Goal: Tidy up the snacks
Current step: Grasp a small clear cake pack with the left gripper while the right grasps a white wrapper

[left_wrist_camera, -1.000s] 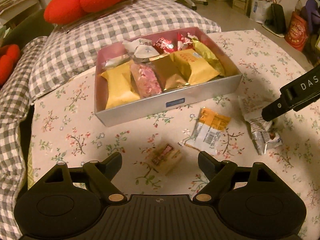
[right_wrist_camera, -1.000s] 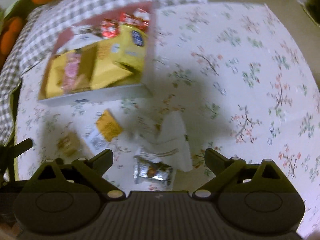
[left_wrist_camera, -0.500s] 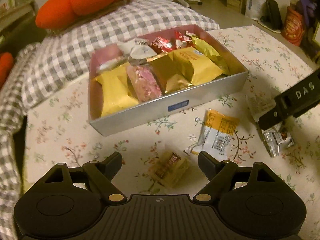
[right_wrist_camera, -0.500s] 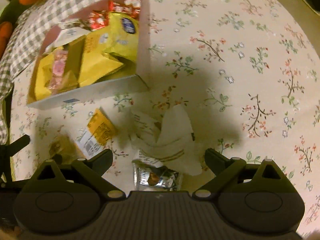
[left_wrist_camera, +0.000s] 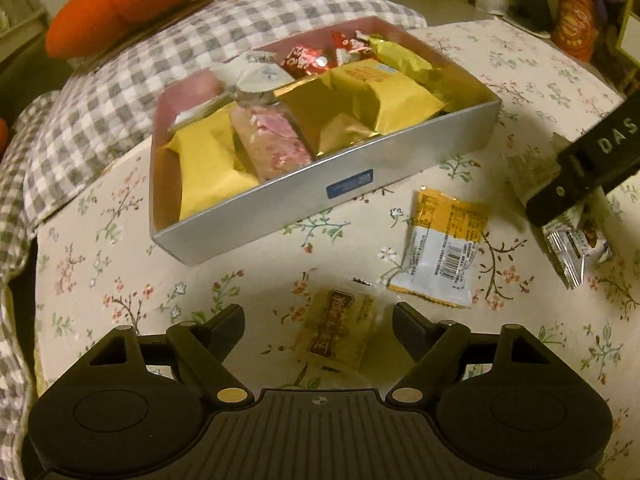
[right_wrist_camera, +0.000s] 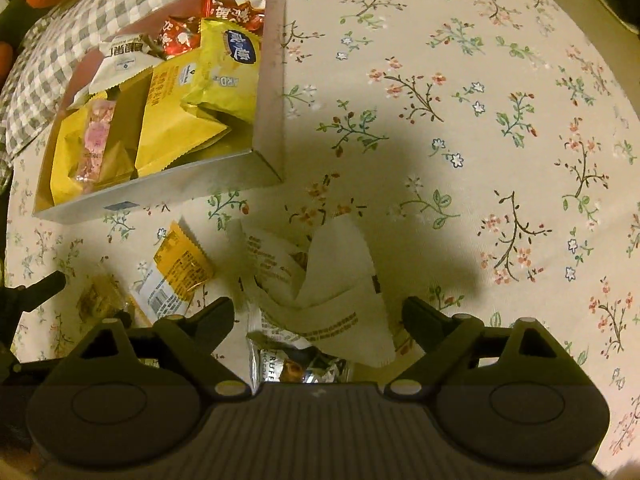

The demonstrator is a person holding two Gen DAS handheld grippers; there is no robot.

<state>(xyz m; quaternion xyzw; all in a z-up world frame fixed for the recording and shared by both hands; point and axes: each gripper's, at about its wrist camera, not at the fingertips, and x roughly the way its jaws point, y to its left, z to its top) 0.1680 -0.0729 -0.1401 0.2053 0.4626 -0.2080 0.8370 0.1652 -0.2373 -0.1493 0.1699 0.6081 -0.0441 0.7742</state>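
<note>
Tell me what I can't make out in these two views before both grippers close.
- Silver truffle packet: right wrist view, lower part behind the gripper body; in the left wrist view the right gripper's finger covers part.
- White packets: print too small.
- Box: lower layers hidden by top snacks.
- Small tan snack: label blurred.

Lowered since a second ago: left gripper (left_wrist_camera: 318, 322), jaws just closing, now straddling the small tan snack (left_wrist_camera: 338, 330) without touching. Likewise lowered, right gripper (right_wrist_camera: 318, 314), jaws narrowing around the white wrapper (right_wrist_camera: 340, 280).
</note>
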